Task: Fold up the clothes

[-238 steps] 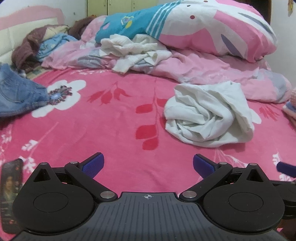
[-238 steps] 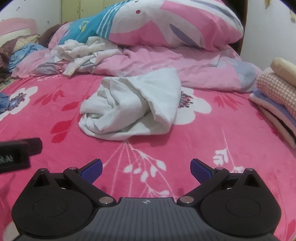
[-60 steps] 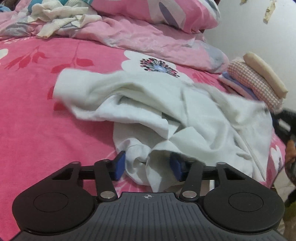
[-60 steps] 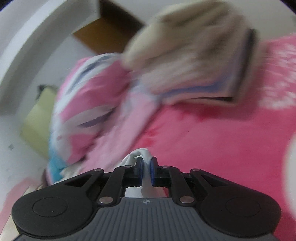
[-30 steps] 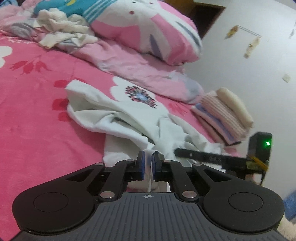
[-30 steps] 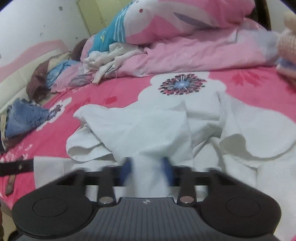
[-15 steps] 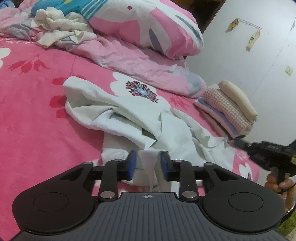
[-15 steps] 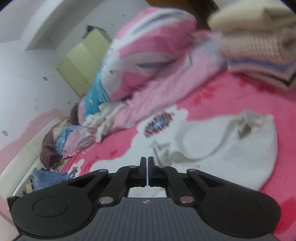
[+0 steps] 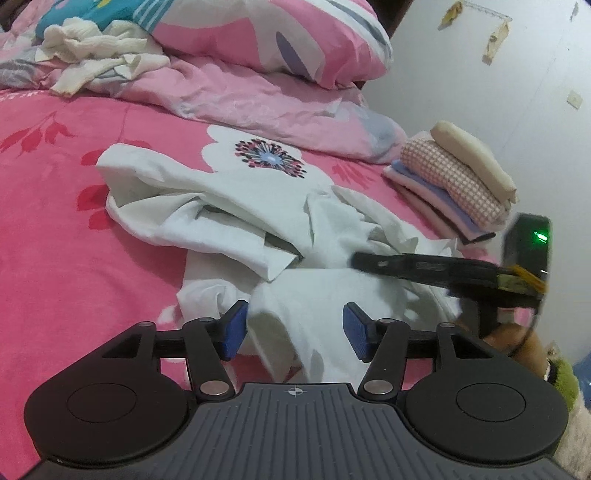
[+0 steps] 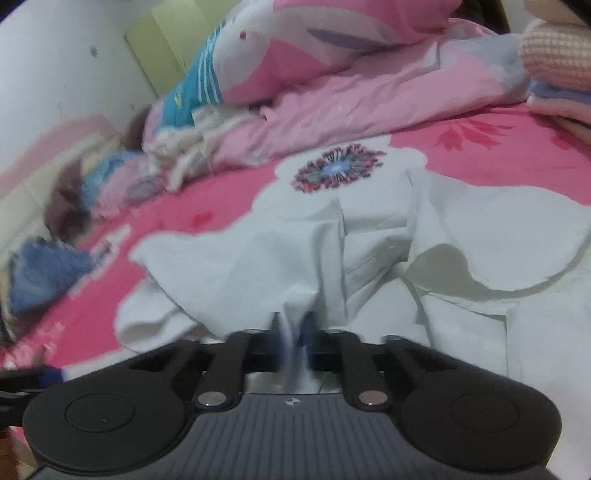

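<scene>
a: where is the white garment lying?

b: it lies crumpled on the pink blanket, a soft fleece with red leaves and a white flower print. the cloth is thin and smooth, with many folds and one flat flap that ends in a straight hem.

a: and the left gripper?

b: its two blue pads stand apart, released. a loose fold of the white garment lies between them, but neither pad presses it.

a: the right gripper?

b: this view is blurred, but the jaws are nearly together and a thin pinch of the white garment rises into them like a small tent. so it is clenched on the cloth. in the left view its black body reaches in from the right, above the garment, with a small green light on it.

a: what else is on the bed?

b: a puffy pink quilt at the back with a big rounded pillow on it, and a neat stack of folded clothes at the right edge: checked pink, lilac, and a cream roll on top.
</scene>
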The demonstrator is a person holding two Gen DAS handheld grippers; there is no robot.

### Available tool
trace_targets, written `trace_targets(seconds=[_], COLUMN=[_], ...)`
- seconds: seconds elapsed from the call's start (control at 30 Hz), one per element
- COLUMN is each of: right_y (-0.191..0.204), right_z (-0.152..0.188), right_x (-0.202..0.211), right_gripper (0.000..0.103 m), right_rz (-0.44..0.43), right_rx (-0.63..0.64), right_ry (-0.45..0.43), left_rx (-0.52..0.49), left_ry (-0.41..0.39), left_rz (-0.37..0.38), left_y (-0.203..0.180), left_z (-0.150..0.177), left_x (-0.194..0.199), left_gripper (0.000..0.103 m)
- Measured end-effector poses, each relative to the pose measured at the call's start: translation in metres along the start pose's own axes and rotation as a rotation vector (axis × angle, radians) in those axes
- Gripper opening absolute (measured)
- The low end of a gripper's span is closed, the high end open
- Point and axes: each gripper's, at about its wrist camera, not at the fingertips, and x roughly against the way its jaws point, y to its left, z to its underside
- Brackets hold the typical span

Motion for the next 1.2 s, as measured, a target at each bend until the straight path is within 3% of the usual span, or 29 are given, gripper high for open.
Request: trace_targets(seconds=[0.33,0.57,0.83,0.93,1.1,1.2], right_y=[-0.046,-0.076,-0.055,-0.059,-0.085,-0.105], right_z=[0.010,-0.004,-0.109,-0.143,-0.176,-0.191], right_x=[0.107,0.146,0.130,0.113,0.075,0.044], right_gripper=[0.002,0.002,0.002,0.002,0.002,0.002], right_rz=[-0.073,-0.116,-0.158,-0.147,-0.032,0.059], right_rx=[-0.233,-0.350,-0.215,-0.233,-0.295,-0.316], right_ry=[-0.212,-0.302,-0.384,-0.404,-0.439,-0.416], left_rx=[0.025,-0.014,-0.055,-0.041,-0.025,-0.029], left_ry=[0.005,0.037,0.065,0.074,0.085,0.085], left_rz=[-0.035,-0.097,-0.166,-0.164,-0.157,-0.159], left_y=[0.004,0.002,0.004,0.009,0.014,0.013], left_z=[-0.001,-0.002,-0.006,-0.006,-0.007,-0.007], left_x=[-0.003,-0.014,-0.028,-0.031,-0.035,-0.035], left_gripper=[0.056,0.056,0.056,0.056,0.055,0.055])
